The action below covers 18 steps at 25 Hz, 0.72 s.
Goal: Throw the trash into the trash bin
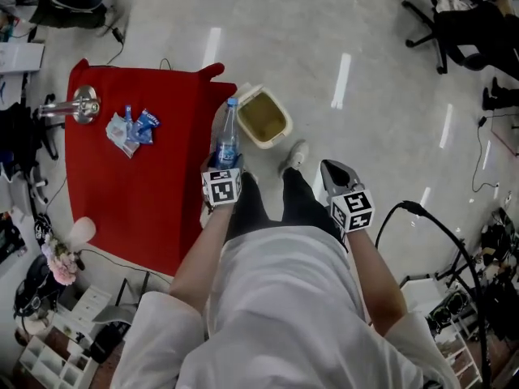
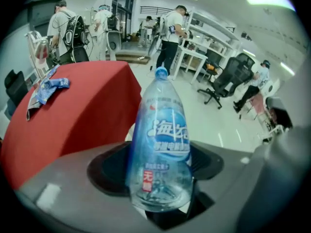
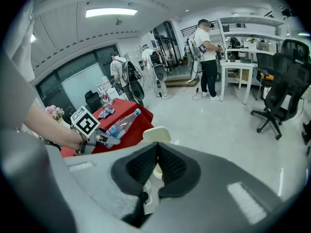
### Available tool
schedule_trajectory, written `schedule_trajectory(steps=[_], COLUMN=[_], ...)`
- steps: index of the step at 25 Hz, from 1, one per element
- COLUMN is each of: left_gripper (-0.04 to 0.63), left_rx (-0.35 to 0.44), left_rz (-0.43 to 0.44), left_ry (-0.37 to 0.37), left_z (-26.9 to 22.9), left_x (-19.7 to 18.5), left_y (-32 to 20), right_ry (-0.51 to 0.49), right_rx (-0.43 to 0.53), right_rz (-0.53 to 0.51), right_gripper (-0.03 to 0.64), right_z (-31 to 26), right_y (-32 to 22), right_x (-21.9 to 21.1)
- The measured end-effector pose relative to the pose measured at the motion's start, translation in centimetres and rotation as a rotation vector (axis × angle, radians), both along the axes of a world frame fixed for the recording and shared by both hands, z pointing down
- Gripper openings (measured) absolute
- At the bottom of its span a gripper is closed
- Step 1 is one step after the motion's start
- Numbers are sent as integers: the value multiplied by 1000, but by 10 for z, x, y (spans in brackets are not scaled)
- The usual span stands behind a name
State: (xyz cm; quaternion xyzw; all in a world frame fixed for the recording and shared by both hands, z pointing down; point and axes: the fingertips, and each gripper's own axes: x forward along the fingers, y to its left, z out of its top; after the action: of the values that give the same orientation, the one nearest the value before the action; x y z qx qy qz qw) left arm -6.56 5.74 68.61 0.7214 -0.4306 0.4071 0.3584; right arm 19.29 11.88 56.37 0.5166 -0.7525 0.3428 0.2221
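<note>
**Bottle carried toward bin, drop not yet made**

Head view: the plastic bottle point(image 1: 227, 140) is held at its base by the left gripper point(image 1: 225, 162), neck pointing away from the person. It sits over the edge of the red table point(image 1: 138, 193), just beside the open trash bin point(image 1: 263, 120) on the floor but not yet over it. Blue wrappers point(image 1: 132, 130) are left lying on the table. The right gripper point(image 1: 335, 173) is kept off to the side, well apart from the bin.

Left gripper view: the jaws are closed onto the lower body of the bottle, which is gripped firmly between the pads and tilted slightly.

Right gripper view: the jaws are pressed together with nothing between them. The bin is seen just past them.

Step judged: transport. Next, the bottle needs to be shifted right over the bin opening and the left jaws opened. The wrappers remain to be collected after that.
</note>
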Motion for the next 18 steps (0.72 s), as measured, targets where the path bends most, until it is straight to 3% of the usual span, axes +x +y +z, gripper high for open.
schedule_trajectory(steps=[18], left_gripper=[359], left_rx=[-173], left_rz=[48], left_ry=[-29], left_z=[152], left_x=[42], left_y=[26], right_ry=[-57], right_rx=[-102], right_rz=[3], right_gripper=[0], right_z=[120], right_y=[-3], right_x=[7])
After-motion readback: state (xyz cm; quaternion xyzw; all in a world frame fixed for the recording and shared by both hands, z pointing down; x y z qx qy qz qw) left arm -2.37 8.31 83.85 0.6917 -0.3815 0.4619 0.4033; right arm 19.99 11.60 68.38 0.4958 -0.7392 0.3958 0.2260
